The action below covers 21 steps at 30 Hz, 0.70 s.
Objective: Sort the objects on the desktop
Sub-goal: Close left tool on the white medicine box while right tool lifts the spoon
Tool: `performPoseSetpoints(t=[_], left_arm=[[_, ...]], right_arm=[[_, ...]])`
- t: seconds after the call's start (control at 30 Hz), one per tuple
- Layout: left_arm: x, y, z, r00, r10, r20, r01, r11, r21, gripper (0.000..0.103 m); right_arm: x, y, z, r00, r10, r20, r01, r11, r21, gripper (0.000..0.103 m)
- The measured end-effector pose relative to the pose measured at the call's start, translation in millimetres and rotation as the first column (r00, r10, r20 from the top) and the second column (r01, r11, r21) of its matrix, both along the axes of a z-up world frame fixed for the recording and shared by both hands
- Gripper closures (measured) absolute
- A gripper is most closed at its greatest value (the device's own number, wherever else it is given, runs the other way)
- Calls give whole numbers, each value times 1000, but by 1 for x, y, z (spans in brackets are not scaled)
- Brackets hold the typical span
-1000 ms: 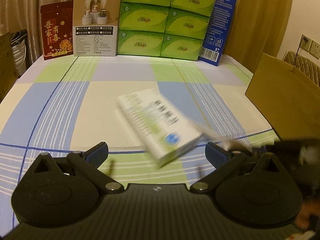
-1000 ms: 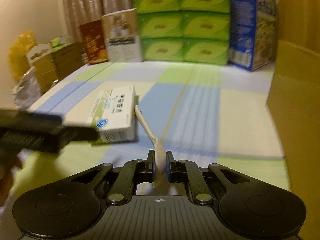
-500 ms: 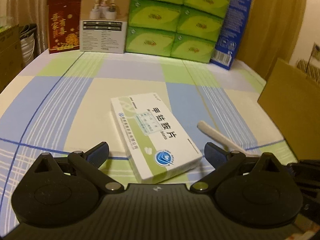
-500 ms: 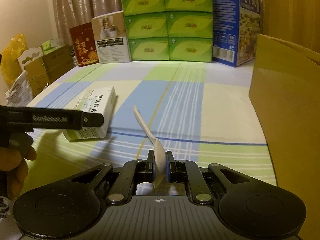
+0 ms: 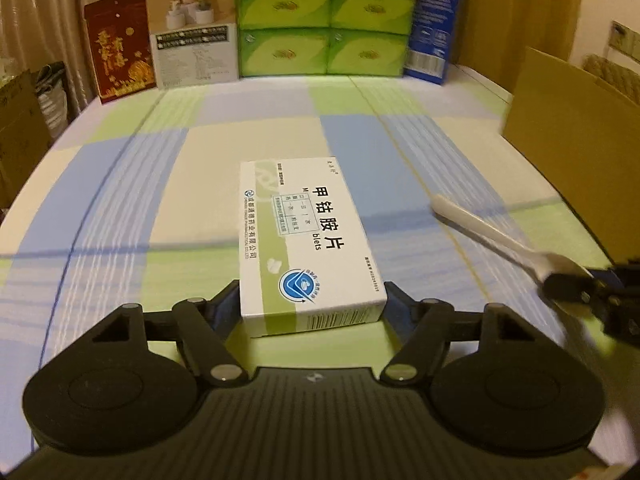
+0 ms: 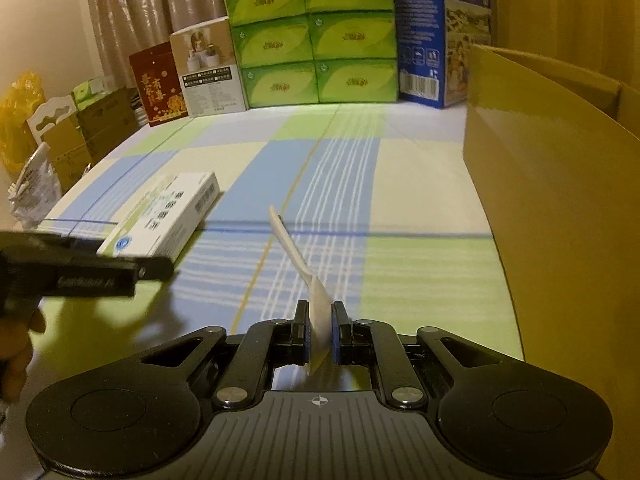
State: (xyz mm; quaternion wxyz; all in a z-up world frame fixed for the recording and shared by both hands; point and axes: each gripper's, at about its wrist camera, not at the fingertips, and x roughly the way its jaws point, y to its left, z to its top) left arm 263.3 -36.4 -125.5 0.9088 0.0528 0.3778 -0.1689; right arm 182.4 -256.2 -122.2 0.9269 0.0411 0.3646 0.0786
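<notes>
Checked table (image 5: 120, 184), cardboard box (image 6: 560, 184) at its right edge, stacked green tissue packs (image 6: 312, 36) along the far edge, white medicine box (image 5: 308, 244) mid-table between the spread fingers of the left gripper (image 5: 312, 300), right gripper (image 6: 319, 334) clamped on a white plastic spoon (image 6: 296, 252), handle pointing forward

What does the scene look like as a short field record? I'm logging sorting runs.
surface: checked cloth
left hand-held gripper: open, fingers either side of the near end of the medicine box; contact unclear
medicine box: lying flat on the cloth
right hand-held gripper: shut on the white plastic spoon, gripped at the bowl, handle pointing away
cardboard box: right of the spoon, open top
back row: green tissue packs, blue carton, white box, red bag
</notes>
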Motion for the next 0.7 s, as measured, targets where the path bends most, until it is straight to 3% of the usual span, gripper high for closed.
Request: performPoseSetpoints(t=[0.3,0.47,0.7], left_arm=[[-80,9,6,1000,-11,-12,10,1000,-17,33],[-71,10,9,1000,12,11,-12,999,-52,27],[-47,6,4,999,44,-2,-44,997,-65,26]], right_arm=[[-42,-9,8,997,-43,-62,47,996,75,96],[-48,-9,12,998,-43,-43,45,998,38,96],[-42,-5,9,999,-38,-22,38,999,14,96]])
